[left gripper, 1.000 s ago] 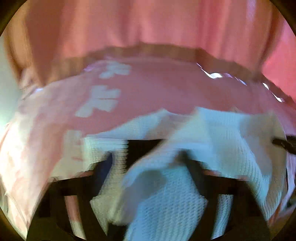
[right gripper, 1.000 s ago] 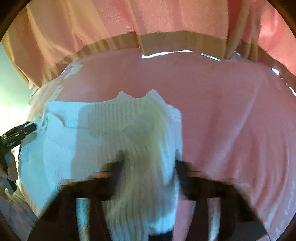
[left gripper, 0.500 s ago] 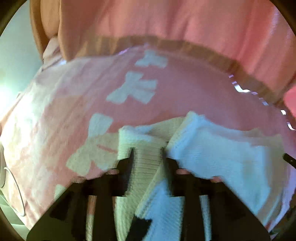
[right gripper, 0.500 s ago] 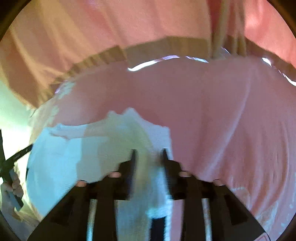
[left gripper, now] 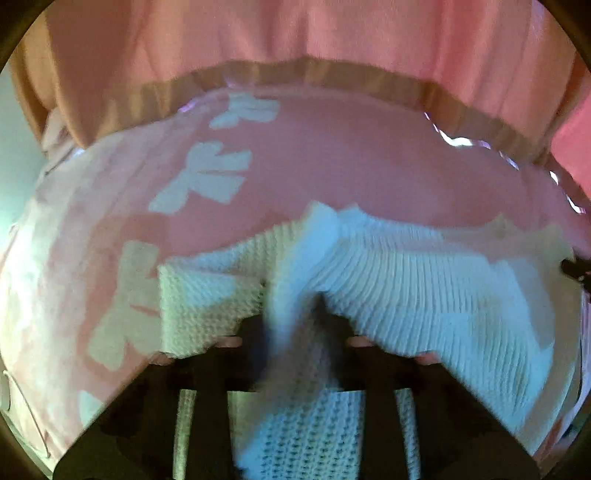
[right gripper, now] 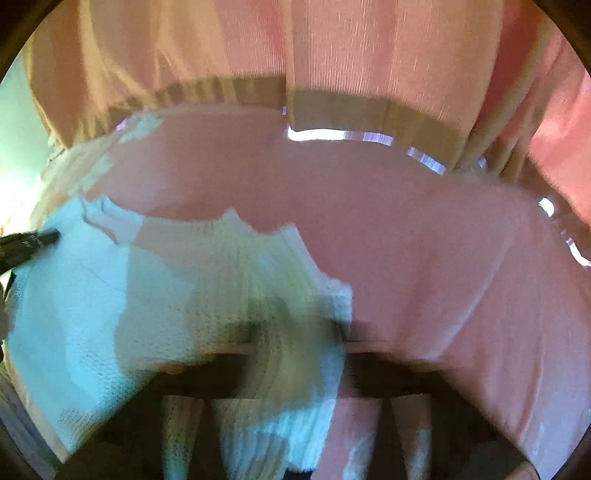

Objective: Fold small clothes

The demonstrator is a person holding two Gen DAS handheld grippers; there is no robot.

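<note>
Between our left claw (left gripper: 291,314) and right claw (right gripper: 299,325), both just closing, we pinched the white knit garment (left gripper: 424,288).

- Ahead of the white knit garment (left gripper: 424,288): bare pink cloth surface (right gripper: 424,258), flat, open for passage up to the far edge.
- To the right in the right wrist view: wide free stretch of the same cloth.
- Along the far edge: hanging pink curtain (left gripper: 295,33) with a tan hem, closing off the back.
- At the garment's left end in the right wrist view: left gripper (right gripper: 44,238) in the way.
</note>
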